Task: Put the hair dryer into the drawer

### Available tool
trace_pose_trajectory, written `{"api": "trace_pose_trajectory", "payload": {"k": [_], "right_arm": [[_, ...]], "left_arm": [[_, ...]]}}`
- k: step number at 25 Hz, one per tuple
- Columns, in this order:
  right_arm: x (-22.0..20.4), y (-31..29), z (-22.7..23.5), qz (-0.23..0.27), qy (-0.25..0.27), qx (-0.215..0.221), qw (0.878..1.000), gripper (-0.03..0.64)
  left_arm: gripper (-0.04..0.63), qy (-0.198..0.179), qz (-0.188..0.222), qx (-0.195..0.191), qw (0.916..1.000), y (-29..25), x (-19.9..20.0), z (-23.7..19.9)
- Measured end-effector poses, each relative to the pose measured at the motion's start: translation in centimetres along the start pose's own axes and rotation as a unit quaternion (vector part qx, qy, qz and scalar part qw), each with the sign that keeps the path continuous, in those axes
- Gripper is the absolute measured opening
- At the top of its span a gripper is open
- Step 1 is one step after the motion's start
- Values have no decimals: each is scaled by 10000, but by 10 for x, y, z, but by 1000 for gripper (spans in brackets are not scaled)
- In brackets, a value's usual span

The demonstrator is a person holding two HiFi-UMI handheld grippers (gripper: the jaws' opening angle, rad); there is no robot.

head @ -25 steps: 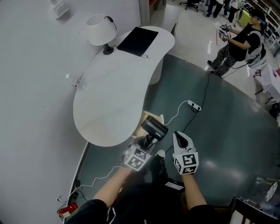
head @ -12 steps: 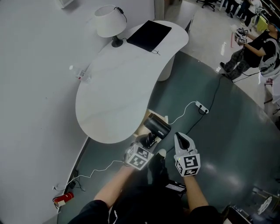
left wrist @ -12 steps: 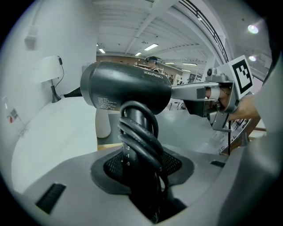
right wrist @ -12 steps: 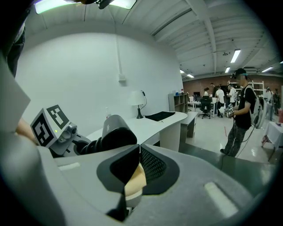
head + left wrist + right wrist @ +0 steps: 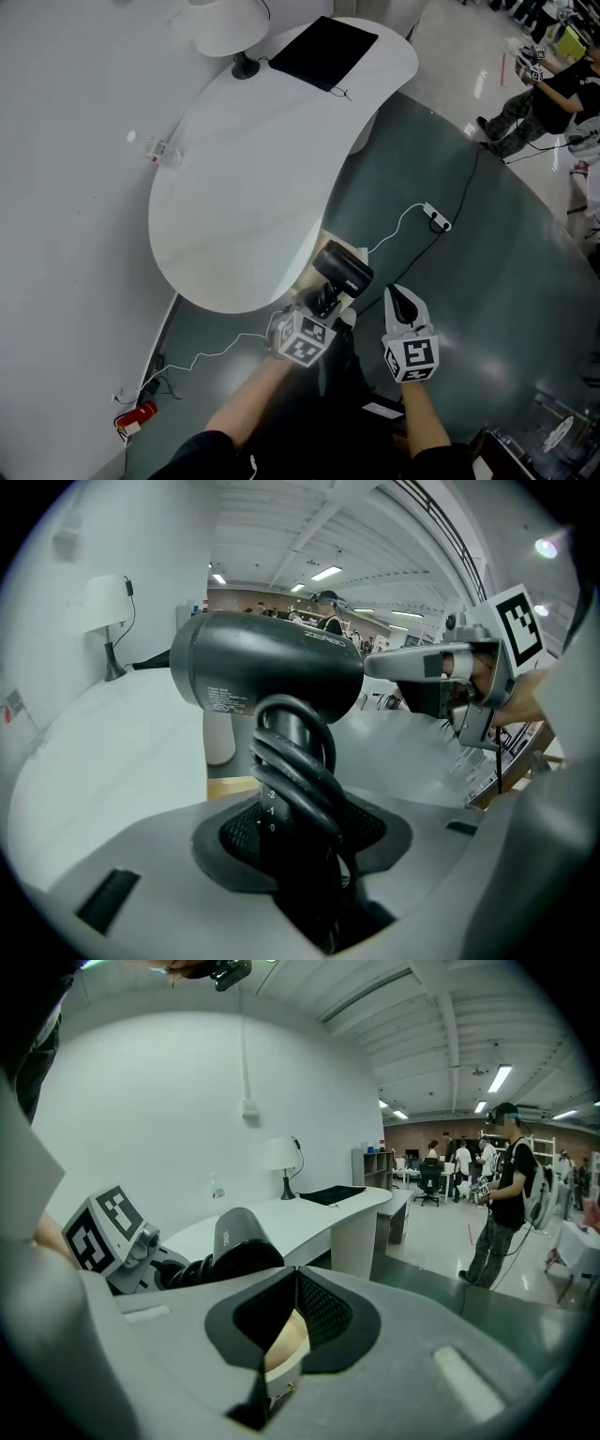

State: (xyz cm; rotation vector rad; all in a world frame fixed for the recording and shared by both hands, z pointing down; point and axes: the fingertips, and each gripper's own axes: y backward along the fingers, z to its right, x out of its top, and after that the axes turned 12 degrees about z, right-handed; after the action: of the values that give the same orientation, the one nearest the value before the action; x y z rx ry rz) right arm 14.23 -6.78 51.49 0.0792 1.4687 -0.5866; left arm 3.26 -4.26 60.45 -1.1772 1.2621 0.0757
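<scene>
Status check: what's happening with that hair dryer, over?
Left gripper shut on hair dryer handle. Right gripper shut, empty. Hair dryer over drawer, not in yet. Nothing seen blocking.

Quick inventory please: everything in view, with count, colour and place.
Curved desk: 1, white, along the wall.
Shaded table lamp: 1, white, desk's far end.
Flat rectangular mat: 1, black, beside lamp.
Wooden drawer: 1, tan, below desk's near edge, mostly hidden.
Hair dryer with cord-wound handle: 1, black, held near drawer.
Power strip: 1, white, on green floor.
Small item: 1, red, floor by wall.
Bystander: 1, dark top, far right.
Left gripper: 1, grey, shut on dryer's handle.
Right gripper: 1, grey, shut, empty, beside it.
</scene>
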Motion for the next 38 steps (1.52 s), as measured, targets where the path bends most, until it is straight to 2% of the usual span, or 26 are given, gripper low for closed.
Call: {"api": "trace_pose_trajectory", "payload": {"k": [8, 19, 38], "right_arm": [[-26, -17, -5, -258, -172, 6, 9995, 5], [-54, -9, 4, -454, -205, 9, 9988, 5], [-79, -4, -9, -541, -258, 60, 9982, 5]], "left_arm": [[186, -2, -270, -70, 9996, -20, -27, -11], [186, -2, -538, -165, 9984, -40, -55, -9], [186, 367, -1369, -126, 9898, -62, -118, -25]]}}
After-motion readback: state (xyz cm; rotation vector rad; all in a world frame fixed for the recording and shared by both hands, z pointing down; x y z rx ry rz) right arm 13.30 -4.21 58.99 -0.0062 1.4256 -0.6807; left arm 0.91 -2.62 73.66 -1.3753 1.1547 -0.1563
